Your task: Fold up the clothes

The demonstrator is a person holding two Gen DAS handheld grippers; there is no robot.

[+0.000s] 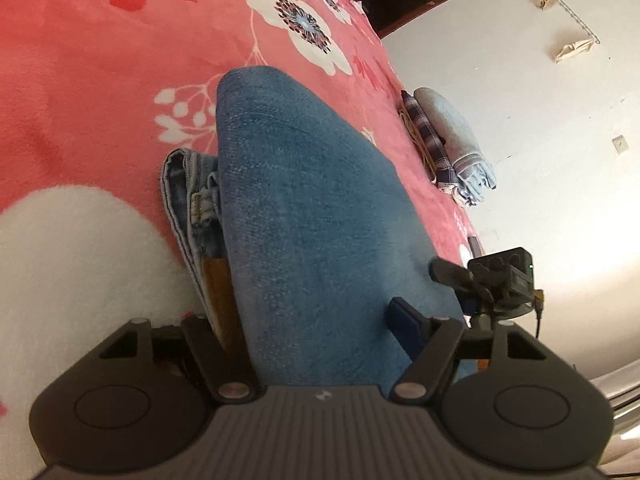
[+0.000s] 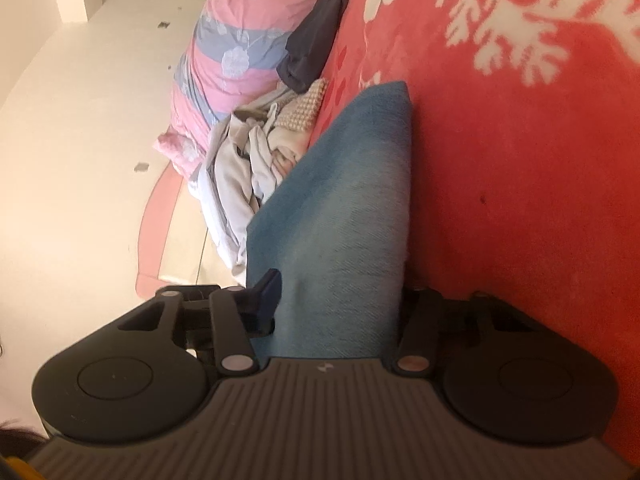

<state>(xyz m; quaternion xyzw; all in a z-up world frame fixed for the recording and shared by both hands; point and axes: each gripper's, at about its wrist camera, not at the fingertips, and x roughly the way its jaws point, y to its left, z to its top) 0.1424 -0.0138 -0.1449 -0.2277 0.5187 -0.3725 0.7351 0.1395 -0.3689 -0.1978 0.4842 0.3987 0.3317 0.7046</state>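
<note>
A folded pair of blue jeans (image 1: 304,200) lies on the red floral blanket (image 1: 80,80); its lighter waistband layers and a brown label stick out at the left. My left gripper (image 1: 308,316) is shut on the near end of the thick fold, one blue pad (image 1: 404,320) pressing its right side. In the right wrist view the same jeans (image 2: 344,208) run between the fingers of my right gripper (image 2: 342,292), shut on the bundle with a blue pad (image 2: 268,300) against the left face; the other finger is mostly hidden. The right gripper (image 1: 500,276) shows beside the jeans in the left view.
A stack of folded clothes (image 1: 448,144) sits near the blanket's edge. A heap of unfolded pale garments (image 2: 248,160), a dark garment (image 2: 316,40) and a pink-and-grey quilt (image 2: 240,48) lie further along the blanket (image 2: 520,160). Pale wall lies beyond the bed.
</note>
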